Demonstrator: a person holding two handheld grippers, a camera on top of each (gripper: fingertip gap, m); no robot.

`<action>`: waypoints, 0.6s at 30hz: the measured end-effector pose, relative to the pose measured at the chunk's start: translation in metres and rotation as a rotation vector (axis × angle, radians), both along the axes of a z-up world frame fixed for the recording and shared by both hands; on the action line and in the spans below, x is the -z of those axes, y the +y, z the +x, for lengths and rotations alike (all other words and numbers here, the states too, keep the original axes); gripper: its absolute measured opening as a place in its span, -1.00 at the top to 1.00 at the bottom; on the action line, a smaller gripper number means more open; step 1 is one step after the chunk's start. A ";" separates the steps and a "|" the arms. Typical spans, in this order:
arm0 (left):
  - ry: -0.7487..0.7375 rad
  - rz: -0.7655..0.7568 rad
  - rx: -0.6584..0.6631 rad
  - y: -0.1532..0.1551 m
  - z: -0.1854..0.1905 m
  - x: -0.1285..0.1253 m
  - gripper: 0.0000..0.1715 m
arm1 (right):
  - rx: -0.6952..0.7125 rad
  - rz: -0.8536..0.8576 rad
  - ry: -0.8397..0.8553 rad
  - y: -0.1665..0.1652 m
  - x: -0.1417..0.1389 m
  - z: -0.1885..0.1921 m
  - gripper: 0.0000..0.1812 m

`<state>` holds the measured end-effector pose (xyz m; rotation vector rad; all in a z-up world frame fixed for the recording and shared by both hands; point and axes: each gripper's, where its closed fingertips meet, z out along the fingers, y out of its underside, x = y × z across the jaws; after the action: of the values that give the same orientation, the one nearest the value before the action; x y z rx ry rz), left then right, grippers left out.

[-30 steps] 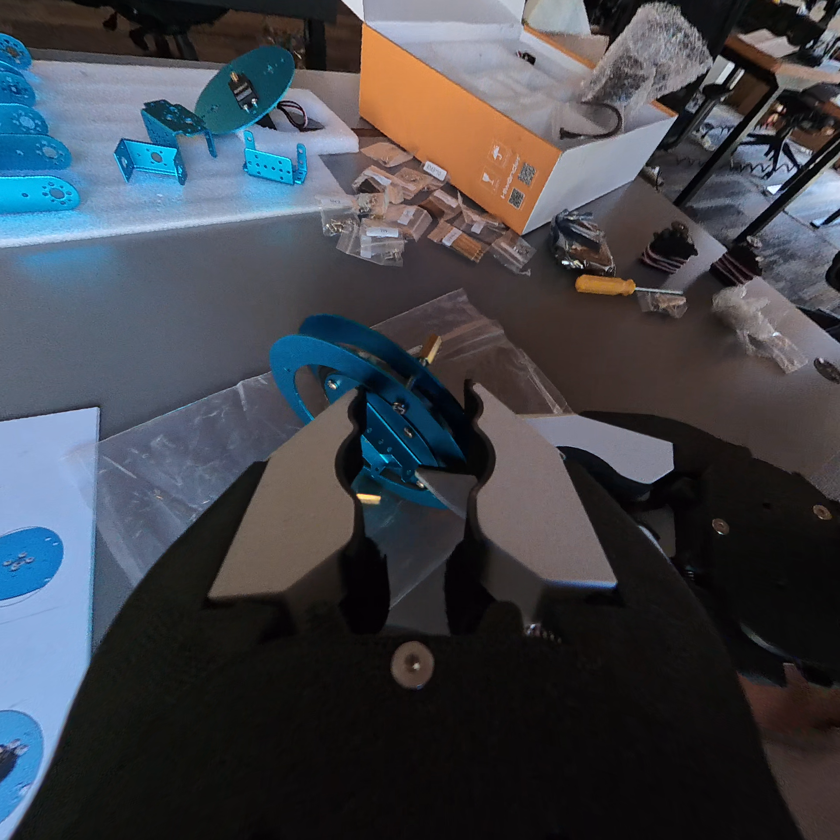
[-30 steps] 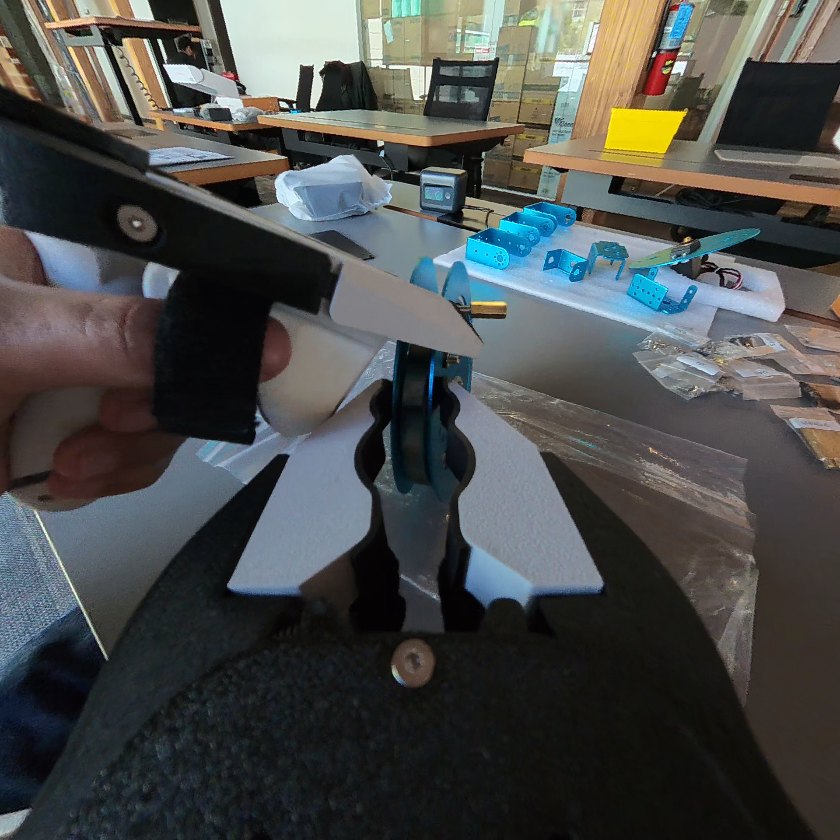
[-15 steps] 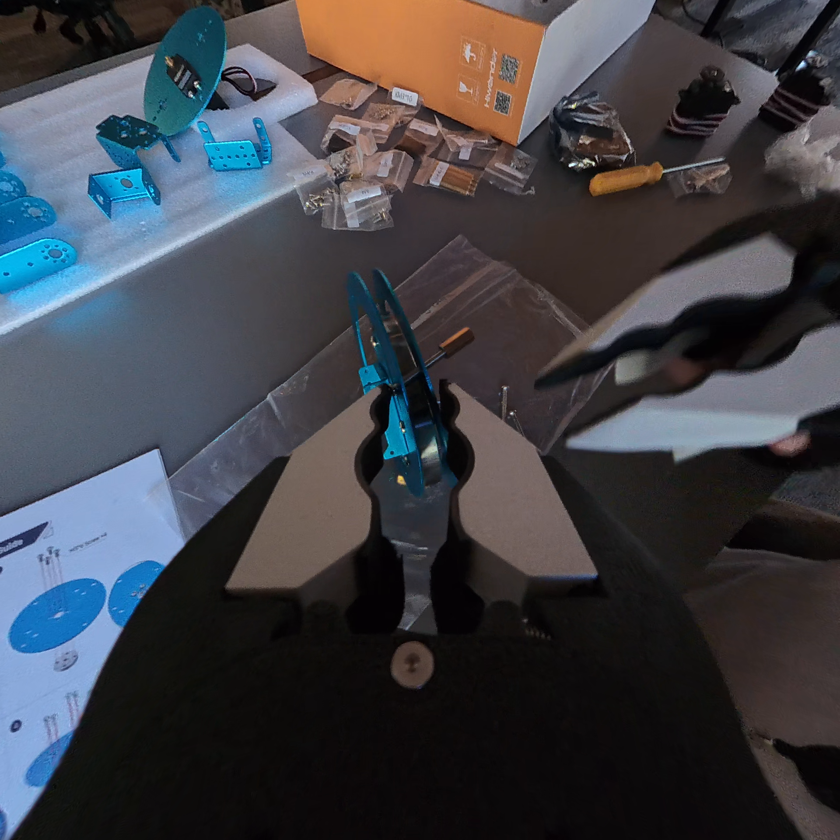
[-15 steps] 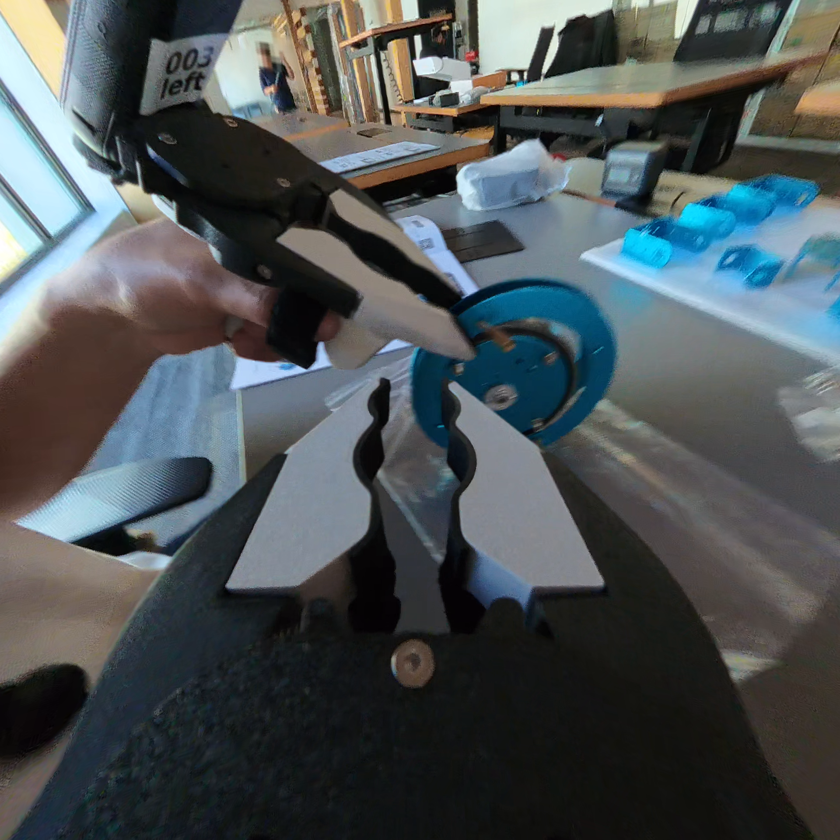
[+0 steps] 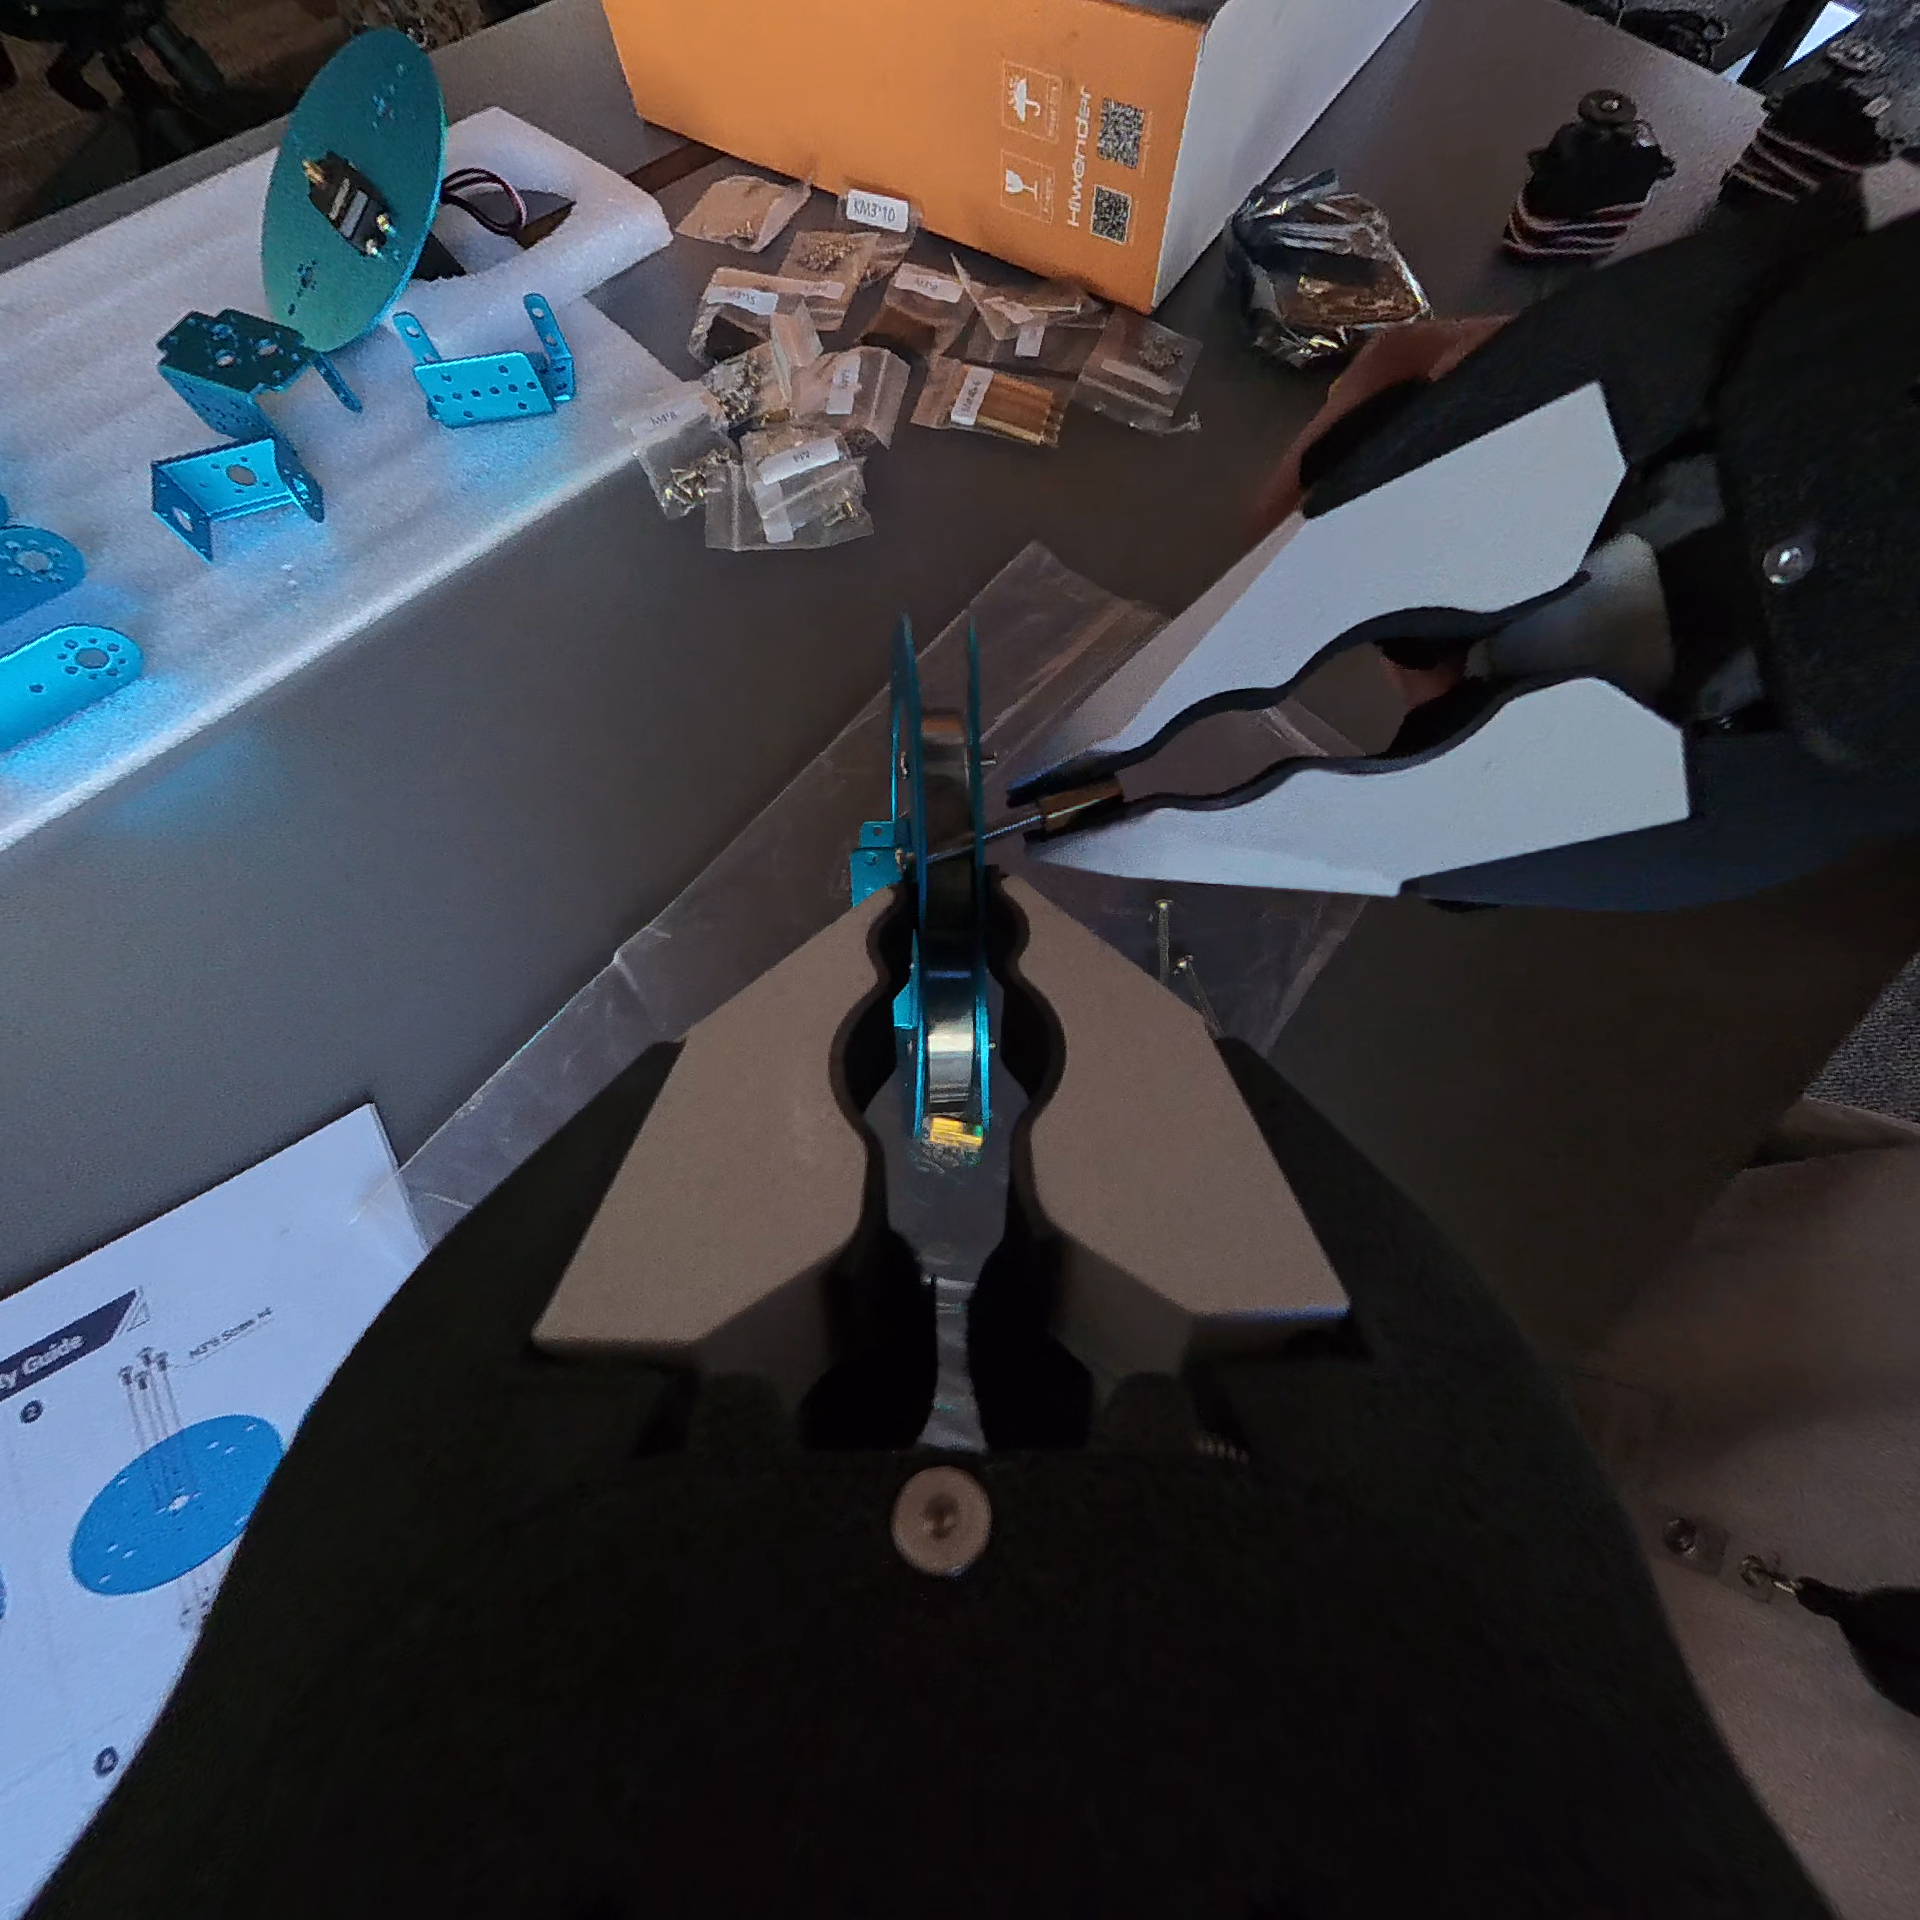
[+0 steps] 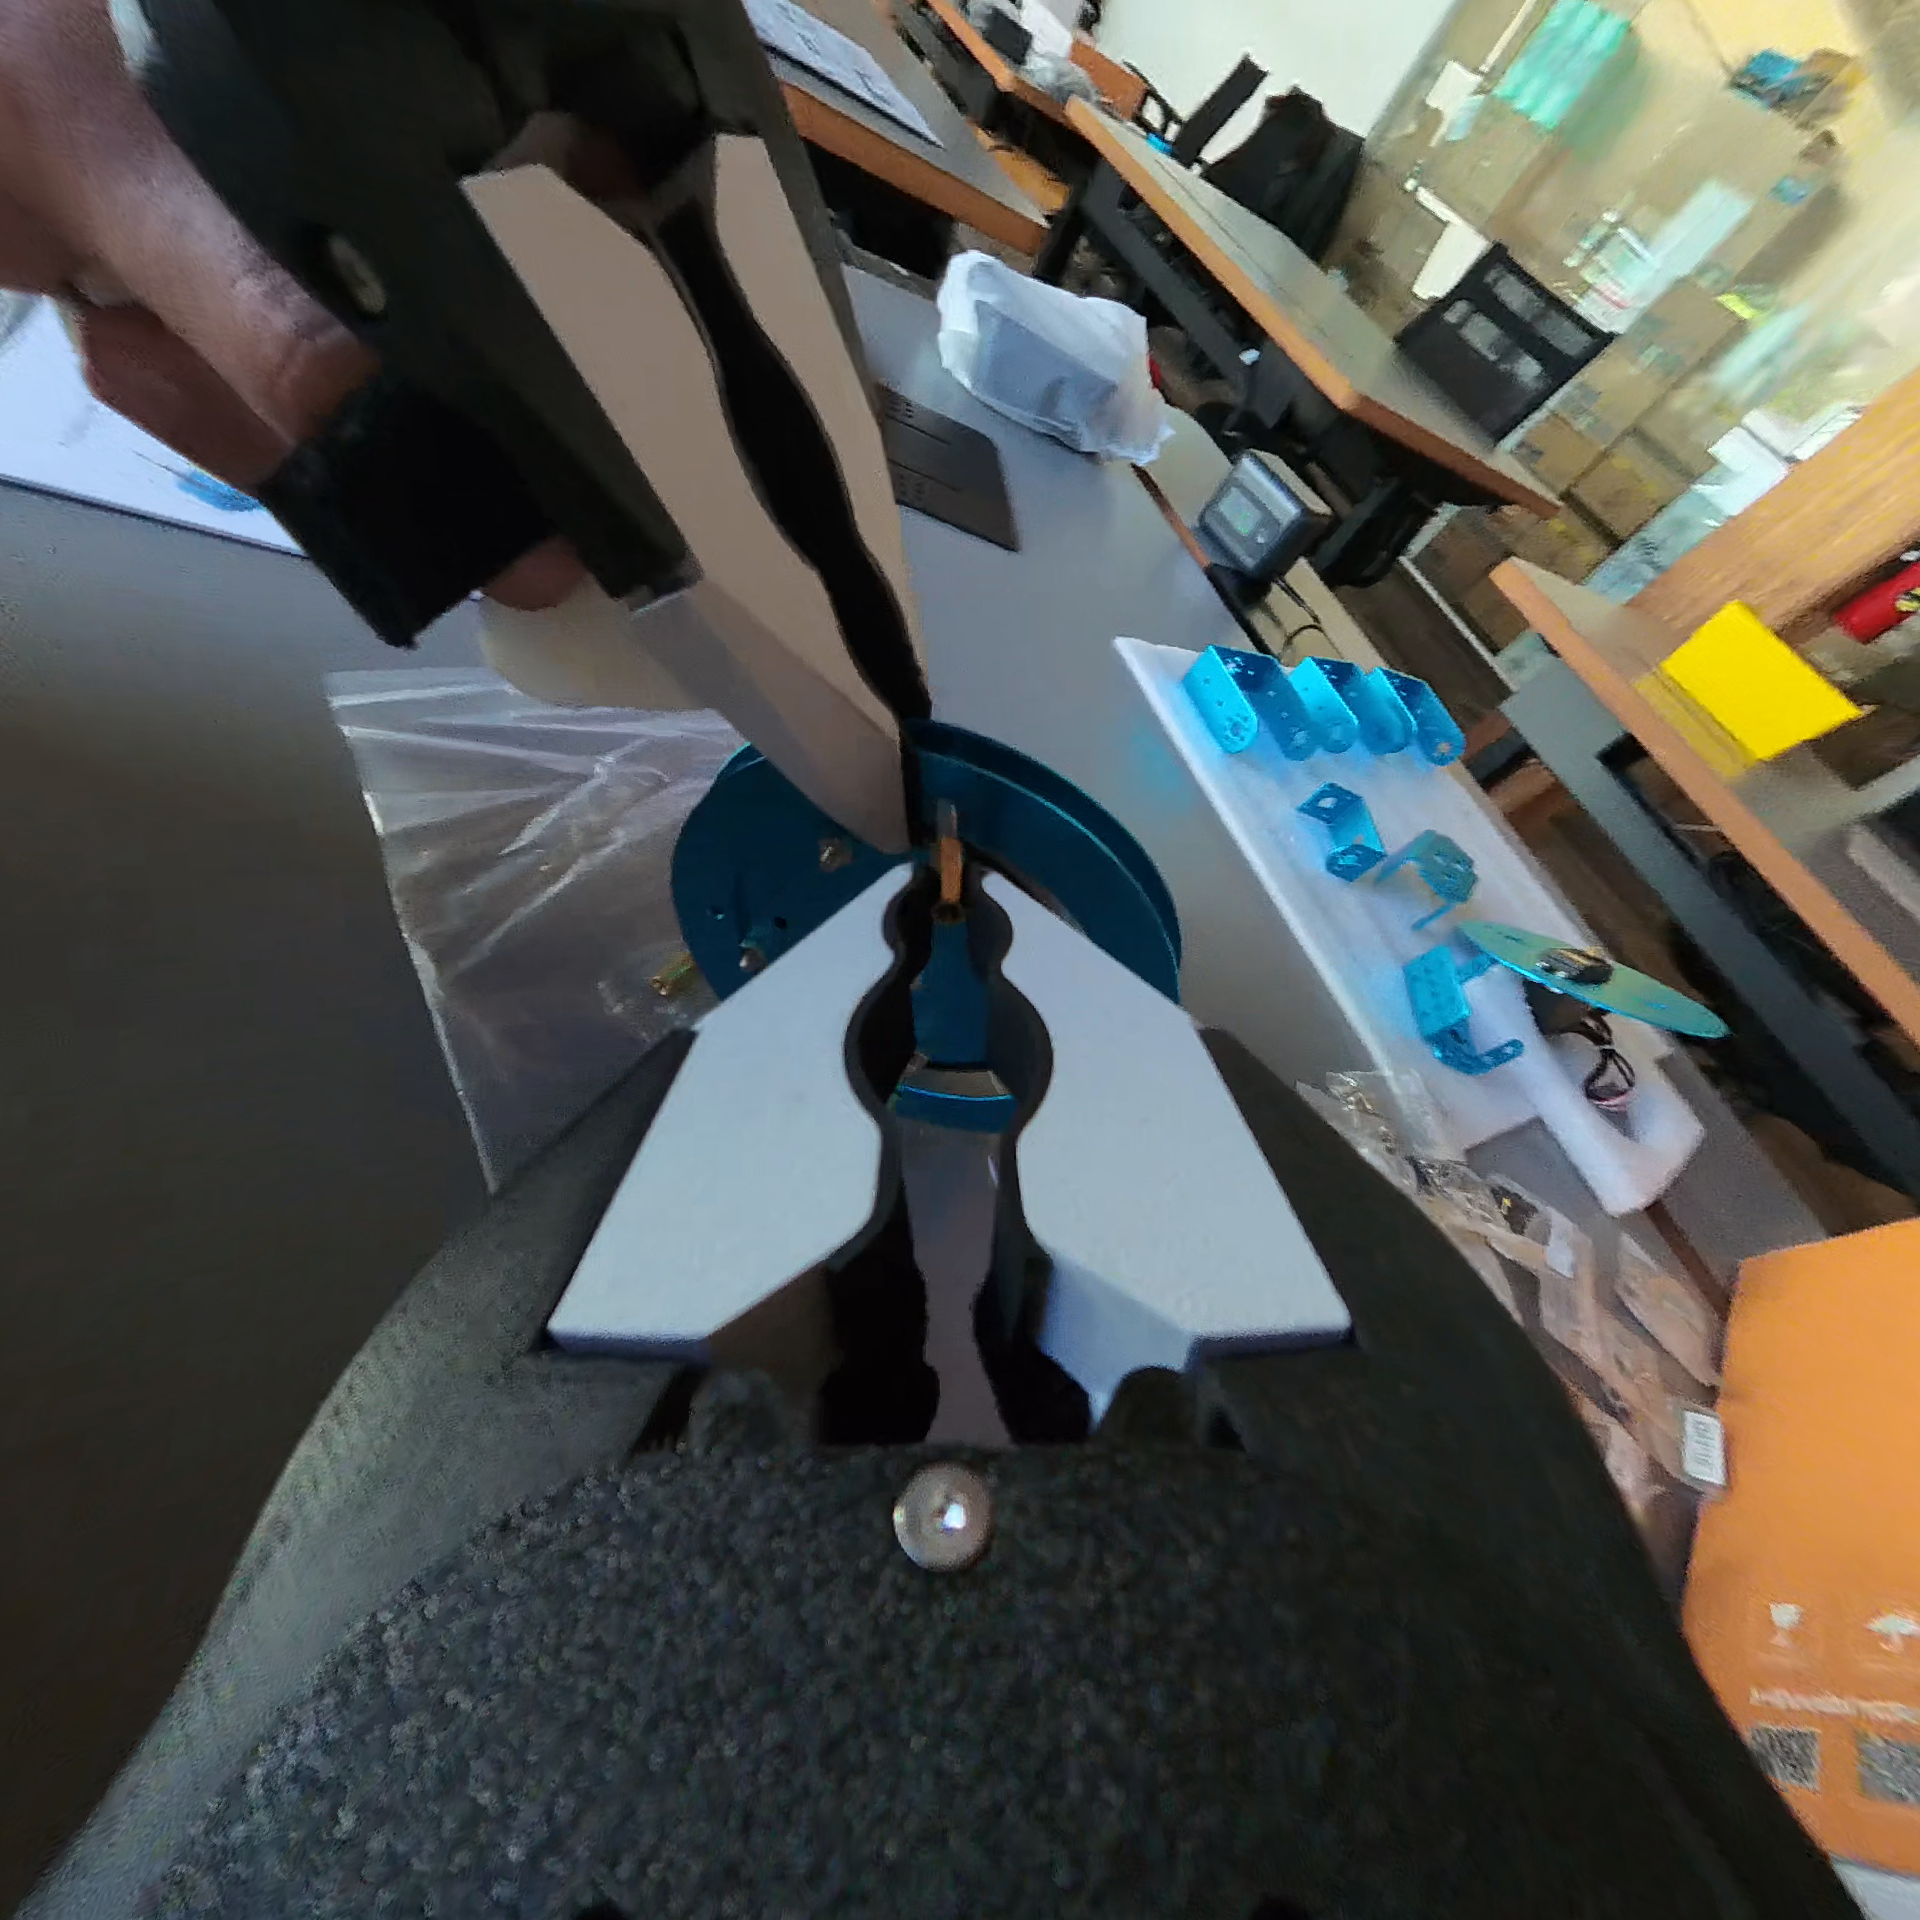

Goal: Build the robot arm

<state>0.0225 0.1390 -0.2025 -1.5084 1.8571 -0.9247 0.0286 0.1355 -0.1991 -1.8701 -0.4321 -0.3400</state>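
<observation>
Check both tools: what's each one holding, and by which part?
Left tool clamps the blue double-disc assembly edge-on by its rim. Right tool pinches the brass standoff on the rod projecting from the disc's face, at its tips.

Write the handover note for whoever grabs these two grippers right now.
Left gripper: jaws shut on the rim of the blue double-disc assembly, held on edge over the clear plastic bag.
Right gripper: jaws shut on the brass standoff, which sits on a thin screw sticking out of the assembly's side.
Done: the two discs are joined around a silver bearing, and a second standoff sticks out near the rim.
Left: the pinched standoff sits clear of the disc face, not against it. Loose screws lie on the bag.
</observation>
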 end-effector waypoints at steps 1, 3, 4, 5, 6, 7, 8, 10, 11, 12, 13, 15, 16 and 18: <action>-0.010 -0.003 0.004 0.000 0.000 0.000 0.86 | 0.019 0.000 -0.006 0.000 0.000 0.000 0.95; -0.052 0.025 0.021 0.000 0.001 0.000 0.86 | 0.047 0.002 0.006 -0.001 -0.001 0.000 0.95; -0.081 0.042 0.022 -0.001 0.002 0.000 0.85 | 0.061 0.002 0.031 -0.001 -0.001 0.000 0.95; -0.112 0.055 0.019 -0.001 0.003 0.000 0.83 | 0.074 0.001 0.062 -0.001 -0.001 0.000 0.95; -0.142 0.069 0.011 0.000 0.005 0.000 0.76 | 0.083 -0.003 0.097 -0.001 -0.001 0.000 0.95; -0.164 0.089 0.004 0.001 0.006 0.001 0.72 | 0.083 -0.006 0.134 -0.001 -0.002 -0.002 0.95; -0.180 0.106 0.007 0.002 0.007 0.002 0.69 | 0.081 -0.009 0.173 -0.001 -0.002 -0.004 0.95; -0.203 0.112 0.029 0.000 0.008 0.001 0.76 | 0.085 -0.008 0.243 -0.001 -0.001 -0.004 0.96; -0.209 0.114 0.029 0.001 0.009 0.001 0.80 | 0.089 -0.010 0.280 -0.001 0.000 -0.004 0.96; -0.211 0.109 0.027 0.001 0.009 0.000 0.81 | 0.090 -0.013 0.318 -0.001 0.001 -0.004 0.95; -0.208 0.093 0.029 0.000 0.009 0.000 0.82 | 0.086 -0.018 0.363 -0.002 0.002 -0.004 0.95; -0.205 0.048 0.035 -0.002 0.009 0.000 0.83 | 0.066 -0.039 0.451 -0.004 0.003 -0.007 0.95; -0.204 0.031 0.039 -0.003 0.009 0.000 0.84 | 0.055 -0.045 0.453 -0.005 0.003 -0.008 0.94; -0.193 0.027 0.045 -0.005 0.010 0.000 0.84 | 0.058 -0.017 0.315 -0.008 0.002 -0.008 0.90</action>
<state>0.0324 0.1344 -0.2024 -1.3168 1.7628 -1.0237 0.0204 0.1277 -0.2009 -1.9147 -0.1677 -0.0767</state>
